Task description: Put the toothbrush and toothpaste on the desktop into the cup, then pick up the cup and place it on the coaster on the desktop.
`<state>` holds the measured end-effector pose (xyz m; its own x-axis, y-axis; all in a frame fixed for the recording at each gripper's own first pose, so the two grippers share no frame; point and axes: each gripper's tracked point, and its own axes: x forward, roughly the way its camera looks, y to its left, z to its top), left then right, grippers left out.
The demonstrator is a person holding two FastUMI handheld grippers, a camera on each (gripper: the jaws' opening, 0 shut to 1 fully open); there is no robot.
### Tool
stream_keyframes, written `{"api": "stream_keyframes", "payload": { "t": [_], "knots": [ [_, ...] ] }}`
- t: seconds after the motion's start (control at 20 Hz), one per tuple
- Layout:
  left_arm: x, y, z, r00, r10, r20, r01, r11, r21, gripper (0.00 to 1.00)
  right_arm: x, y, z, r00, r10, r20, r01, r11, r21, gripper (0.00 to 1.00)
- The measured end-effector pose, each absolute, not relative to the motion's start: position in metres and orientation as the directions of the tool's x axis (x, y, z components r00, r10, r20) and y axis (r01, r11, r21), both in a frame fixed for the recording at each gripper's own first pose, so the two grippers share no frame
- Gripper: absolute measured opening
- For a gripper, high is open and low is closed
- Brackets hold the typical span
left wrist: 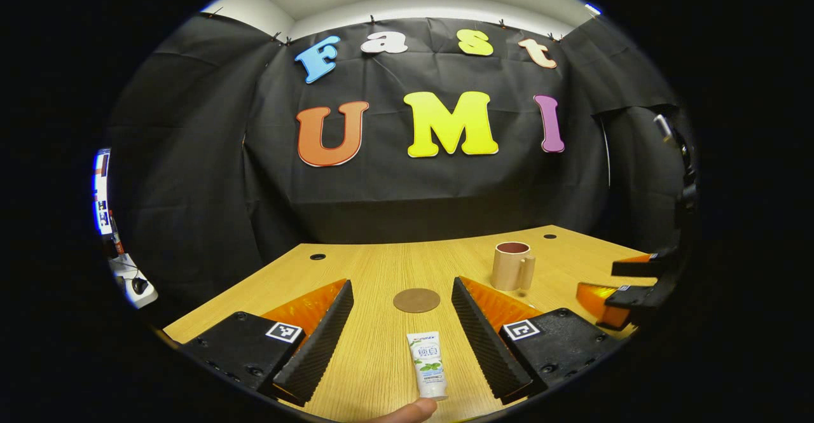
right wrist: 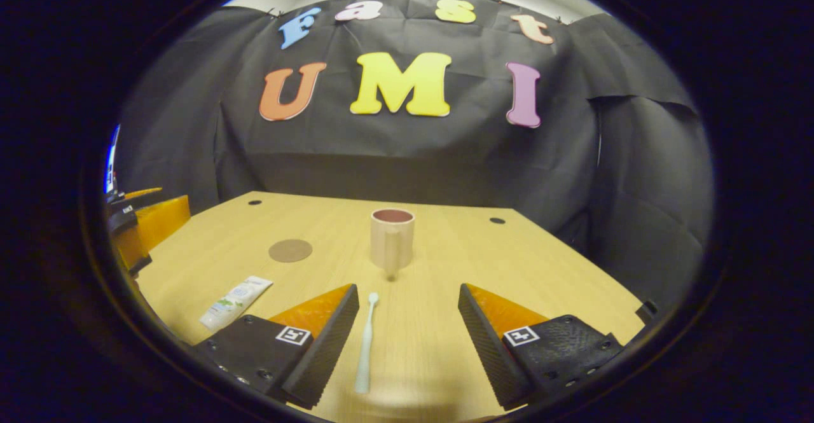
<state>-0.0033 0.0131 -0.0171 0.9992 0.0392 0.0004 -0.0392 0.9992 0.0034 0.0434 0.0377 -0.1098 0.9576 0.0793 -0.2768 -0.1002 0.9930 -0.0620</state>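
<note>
Toothpaste [left wrist: 428, 364] label unreadable; L tool [left wrist: 402, 332] open.

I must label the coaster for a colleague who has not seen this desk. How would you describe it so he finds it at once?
Start at the wooden desk before the black cloth wall. Left of the standing cup lies the coaster, a flat brown disc beyond the toothpaste. It is the desk's one round, flat thing.

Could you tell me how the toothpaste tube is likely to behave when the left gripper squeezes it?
The toothpaste tube looks soft-walled, so it will probably dent under the left gripper rather than stay stiff. It lies flat on the desk, so rolling seems unlikely. Being small, it is probably light, though its glossy skin might slip.
</note>
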Motion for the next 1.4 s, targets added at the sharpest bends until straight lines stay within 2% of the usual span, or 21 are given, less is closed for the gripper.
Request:
{"api": "stream_keyframes", "payload": {
  "t": [0.1,0.25,0.4,0.5,0.7,0.75,1.1,1.4],
  "knots": [
    [-0.002,0.011,-0.025,0.999,0.033,-0.017,-0.033,0.999,0.005,0.99,0.055,0.044,-0.132,0.933,0.094,-0.348,-0.117,0.992,-0.045,0.93],
    [0.001,0.014,-0.039,0.998,0.03,-0.051,-0.03,1.0,0.001,0.99,0.069,0.051,-0.15,0.908,0.097,-0.407,-0.125,0.991,-0.043,0.78],
    [0.005,0.022,-0.051,0.995,0.035,-0.092,-0.037,0.999,-0.015,0.99,0.072,0.06,-0.166,0.879,0.1,-0.466,-0.138,0.989,-0.047,0.75],
    [0.007,0.026,-0.059,0.992,0.041,-0.116,-0.044,0.999,-0.024,0.99,0.072,0.067,-0.179,0.848,0.115,-0.518,-0.153,0.988,-0.031,0.68],
    [0.009,0.028,-0.068,0.987,0.037,-0.158,-0.042,0.999,-0.03,0.99,0.07,0.067,-0.18,0.833,0.115,-0.542,-0.147,0.989,-0.016,0.47],
    [0.009,0.03,-0.071,0.985,0.038,-0.17,-0.043,0.999,-0.027,0.99,0.07,0.069,-0.182,0.828,0.115,-0.549,-0.148,0.989,-0.016,0.34],
    [0.01,0.013,-0.097,0.952,-0.024,-0.304,0.0,0.997,-0.077,0.99,0.069,0.073,-0.184,0.812,0.134,-0.568,-0.167,0.986,-0.006,0.18],
    [0.01,0.004,-0.116,0.917,-0.032,-0.397,0.002,0.997,-0.075,0.98,0.068,0.072,-0.184,0.769,0.147,-0.622,-0.187,0.982,0.0,0.15]
  ]
}}
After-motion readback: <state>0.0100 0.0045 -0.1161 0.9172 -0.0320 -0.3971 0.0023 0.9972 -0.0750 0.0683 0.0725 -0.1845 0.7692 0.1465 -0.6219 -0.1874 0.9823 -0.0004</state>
